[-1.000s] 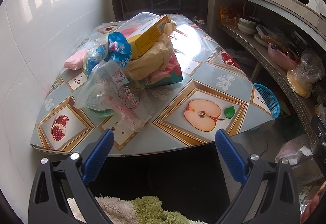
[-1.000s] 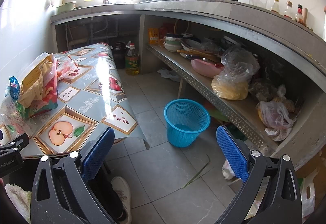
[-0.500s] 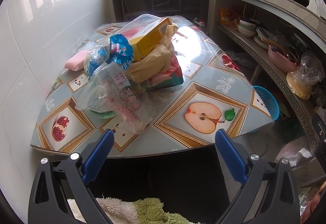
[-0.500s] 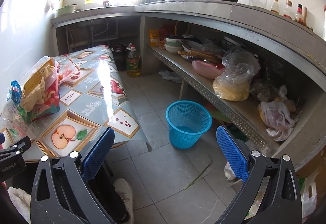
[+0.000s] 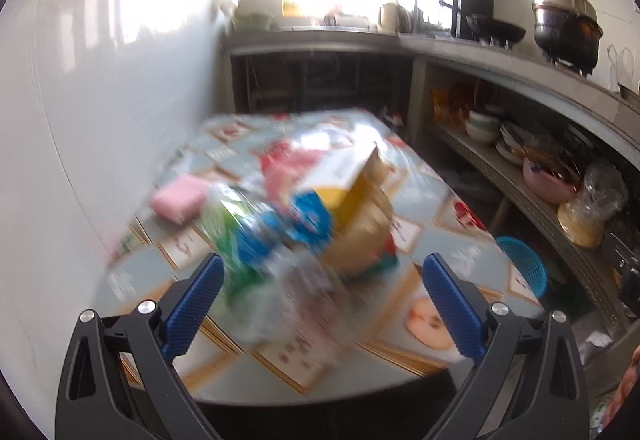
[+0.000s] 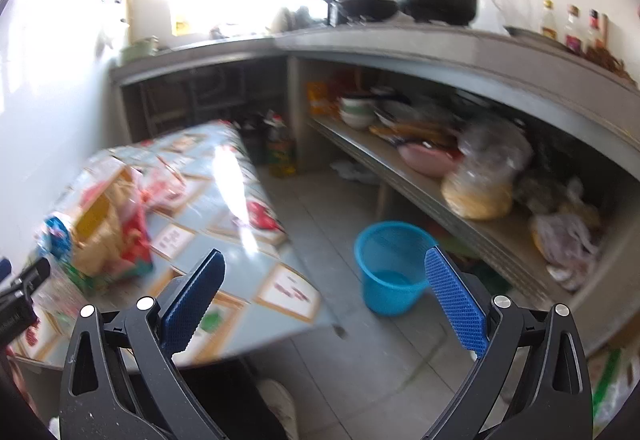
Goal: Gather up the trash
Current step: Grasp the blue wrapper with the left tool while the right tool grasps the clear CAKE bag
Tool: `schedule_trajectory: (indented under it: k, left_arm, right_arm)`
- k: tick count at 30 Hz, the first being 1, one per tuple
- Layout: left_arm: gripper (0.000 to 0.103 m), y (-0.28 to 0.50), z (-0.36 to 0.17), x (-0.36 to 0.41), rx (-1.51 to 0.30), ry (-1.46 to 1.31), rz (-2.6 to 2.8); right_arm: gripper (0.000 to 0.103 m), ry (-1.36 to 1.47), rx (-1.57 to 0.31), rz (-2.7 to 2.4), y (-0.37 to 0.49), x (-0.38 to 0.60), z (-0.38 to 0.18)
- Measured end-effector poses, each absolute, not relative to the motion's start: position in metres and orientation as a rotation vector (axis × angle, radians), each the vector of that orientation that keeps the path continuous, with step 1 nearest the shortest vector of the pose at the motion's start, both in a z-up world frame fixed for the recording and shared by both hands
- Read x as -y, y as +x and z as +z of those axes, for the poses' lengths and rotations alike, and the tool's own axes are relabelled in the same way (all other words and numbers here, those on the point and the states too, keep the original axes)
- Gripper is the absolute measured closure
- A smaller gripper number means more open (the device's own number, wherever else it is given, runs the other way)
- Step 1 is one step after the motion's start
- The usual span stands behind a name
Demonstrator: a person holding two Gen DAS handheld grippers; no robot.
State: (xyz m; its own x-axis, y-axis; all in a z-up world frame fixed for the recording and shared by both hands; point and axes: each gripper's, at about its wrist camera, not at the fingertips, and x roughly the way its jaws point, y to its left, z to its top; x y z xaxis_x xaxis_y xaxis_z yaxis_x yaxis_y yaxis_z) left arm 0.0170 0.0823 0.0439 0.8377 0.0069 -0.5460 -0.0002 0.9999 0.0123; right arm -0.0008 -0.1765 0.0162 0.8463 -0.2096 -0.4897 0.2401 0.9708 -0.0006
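A blurred heap of trash (image 5: 304,216) lies on the fruit-patterned table (image 5: 436,192): clear plastic bags, a blue wrapper, a yellow box (image 5: 344,184) and a brown paper bag. My left gripper (image 5: 320,304) is open and empty, just short of the heap over the table's near edge. My right gripper (image 6: 324,300) is open and empty, over the floor to the table's right. The heap also shows in the right wrist view (image 6: 104,232). A blue mesh bin (image 6: 392,264) stands on the floor by the shelf.
A pink sponge (image 5: 180,200) lies near the white wall. A long low shelf (image 6: 460,200) holds bowls and filled plastic bags. An oil bottle (image 6: 280,152) stands on the floor past the table. The counter above carries pots and bottles.
Both grippers have moved forward and tilted up; the views are motion-blurred. The left gripper is now much closer to the heap. Both stay open.
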Motion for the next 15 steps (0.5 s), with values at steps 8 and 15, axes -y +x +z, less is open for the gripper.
schedule_trajectory:
  k: [8, 15]
  left_arm:
    - [0.006, 0.038, 0.047, -0.170, -0.558, -0.122, -0.075]
    - [0.006, 0.045, 0.035, -0.187, -0.568, -0.217, -0.401]
  right_arm:
    - [0.007, 0.114, -0.562, 0.092, 0.046, 0.127, 0.001]
    - [0.007, 0.112, -0.634, 0.173, 0.072, 0.109, -0.020]
